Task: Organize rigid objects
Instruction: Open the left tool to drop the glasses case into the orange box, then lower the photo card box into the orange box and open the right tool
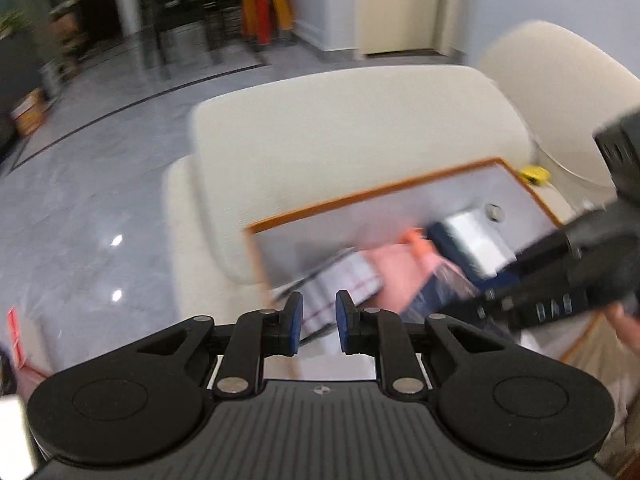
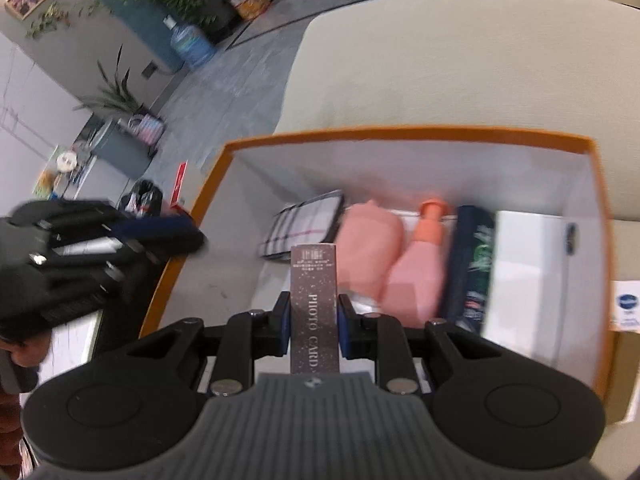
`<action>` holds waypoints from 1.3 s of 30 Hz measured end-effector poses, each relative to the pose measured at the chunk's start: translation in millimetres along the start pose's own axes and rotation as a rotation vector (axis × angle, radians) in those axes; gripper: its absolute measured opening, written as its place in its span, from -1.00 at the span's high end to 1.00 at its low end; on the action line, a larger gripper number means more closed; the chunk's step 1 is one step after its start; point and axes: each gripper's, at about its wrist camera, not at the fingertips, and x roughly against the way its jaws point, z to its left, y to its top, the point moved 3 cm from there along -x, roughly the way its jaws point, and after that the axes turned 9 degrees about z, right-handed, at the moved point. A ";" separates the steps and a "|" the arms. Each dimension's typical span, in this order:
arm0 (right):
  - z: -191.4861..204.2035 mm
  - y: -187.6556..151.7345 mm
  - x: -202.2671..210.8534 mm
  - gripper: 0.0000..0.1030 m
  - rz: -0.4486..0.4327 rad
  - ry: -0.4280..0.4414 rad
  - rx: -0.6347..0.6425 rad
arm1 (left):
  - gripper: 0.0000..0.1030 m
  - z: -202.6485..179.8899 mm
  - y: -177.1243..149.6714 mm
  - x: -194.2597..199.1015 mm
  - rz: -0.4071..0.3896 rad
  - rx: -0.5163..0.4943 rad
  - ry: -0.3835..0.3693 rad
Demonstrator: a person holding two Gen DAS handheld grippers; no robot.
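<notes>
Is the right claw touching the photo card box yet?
Touching. The right wrist view shows both blue pads of the right claw pressed against the sides of the photo card box.

Box (image 2: pixel 416 136) on sofa (image 2: pixel 440 60); inside, L→R: case (image 2: pixel 304 224), pouch (image 2: pixel 370 248), bottle (image 2: pixel 420 268), prob. books (image 2: pixel 472 264).

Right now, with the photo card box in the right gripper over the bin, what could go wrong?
1. The box stands tall between the right gripper's pads; it may tip on release.
2. The pink bottle and checked case crowd the free floor of the orange-rimmed bin.
3. The left gripper is close by; they may collide.
</notes>
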 end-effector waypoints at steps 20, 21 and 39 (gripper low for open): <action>92.6 16.0 -97.9 0.58 0.224 -0.156 0.810 | 0.68 19.1 -30.7 -21.8 0.052 0.151 -0.086; 91.9 14.3 -100.5 0.58 0.249 -0.145 0.816 | 0.68 18.2 -31.4 -22.1 0.052 0.147 -0.087; 98.6 0.1 -83.6 0.60 0.224 -0.230 0.948 | 0.68 16.1 -37.2 -22.0 0.038 0.168 -0.079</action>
